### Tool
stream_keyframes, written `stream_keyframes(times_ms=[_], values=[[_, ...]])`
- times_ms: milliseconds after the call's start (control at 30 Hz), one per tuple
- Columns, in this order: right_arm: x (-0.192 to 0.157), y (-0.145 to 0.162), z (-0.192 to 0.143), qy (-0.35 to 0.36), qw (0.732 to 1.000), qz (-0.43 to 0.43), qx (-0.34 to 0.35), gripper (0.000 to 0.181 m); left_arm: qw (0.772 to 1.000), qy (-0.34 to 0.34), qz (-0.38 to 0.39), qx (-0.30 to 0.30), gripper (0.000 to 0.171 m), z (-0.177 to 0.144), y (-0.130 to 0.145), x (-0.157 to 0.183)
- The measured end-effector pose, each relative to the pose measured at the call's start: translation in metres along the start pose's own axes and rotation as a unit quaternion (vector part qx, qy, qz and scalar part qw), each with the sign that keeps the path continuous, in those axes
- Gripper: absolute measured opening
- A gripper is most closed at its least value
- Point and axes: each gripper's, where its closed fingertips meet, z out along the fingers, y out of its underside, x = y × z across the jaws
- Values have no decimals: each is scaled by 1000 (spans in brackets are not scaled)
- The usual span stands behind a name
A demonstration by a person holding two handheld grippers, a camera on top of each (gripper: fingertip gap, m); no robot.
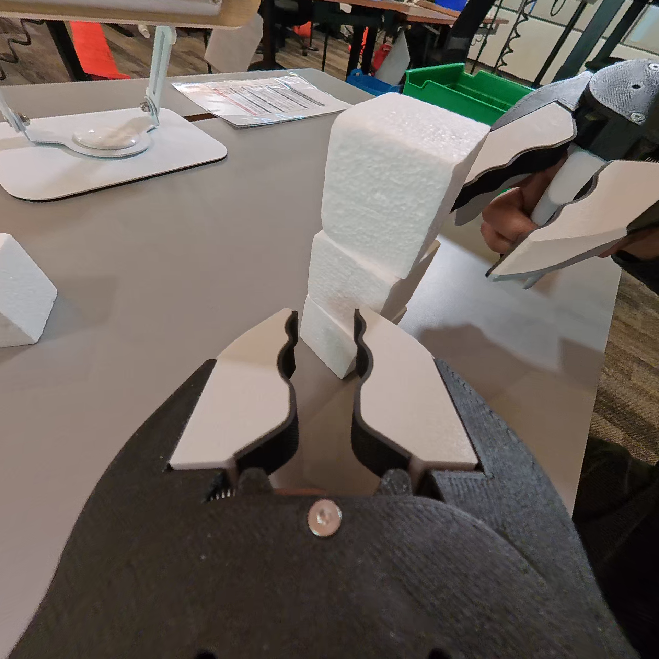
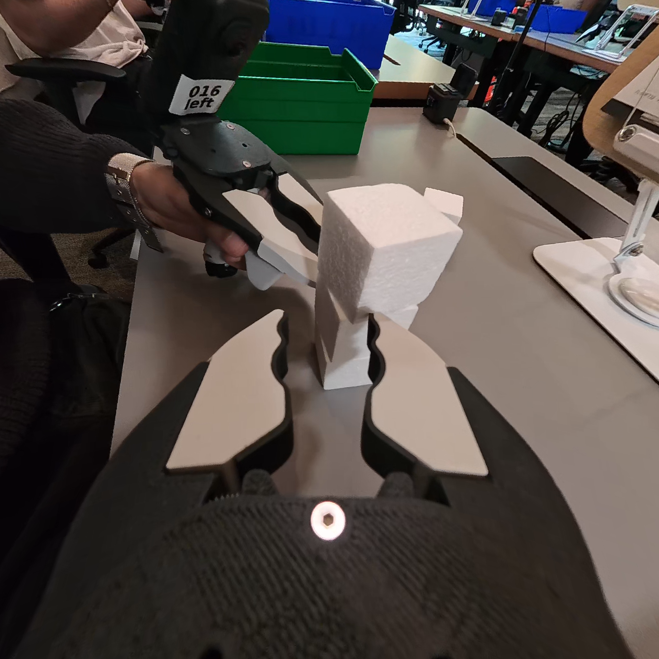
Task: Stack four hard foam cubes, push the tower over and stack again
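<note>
Foam stack (image 1: 342, 281) stood 3 high on desk (image 1: 178, 267), top block (image 1: 388, 185) skewed. L claw (image 1: 324, 321) & R claw (image 2: 326, 321) both gaped, empty, flanking top block; contact unclear. Spare block (image 1: 21, 285) lay well apart.

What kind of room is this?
Probably an office or lab workroom: long desks with rolling chairs behind, stacked green and blue storage bins, and a grey table holding foam blocks.

Open-plan office or lab workspace. Rows of desks (image 2: 499, 32), stacked green bins (image 2: 303, 103), grey worktable (image 1: 178, 249), carpeted floor (image 1: 634, 356).
</note>
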Motion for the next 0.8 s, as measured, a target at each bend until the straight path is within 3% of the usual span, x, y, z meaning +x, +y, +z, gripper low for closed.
stream_keyframes(times_ms=[800], values=[[-3, -1, 2, -3, 1000, -5, -3, 43, 1000, -2, 2, -1, 31, 1, 0, -1]])
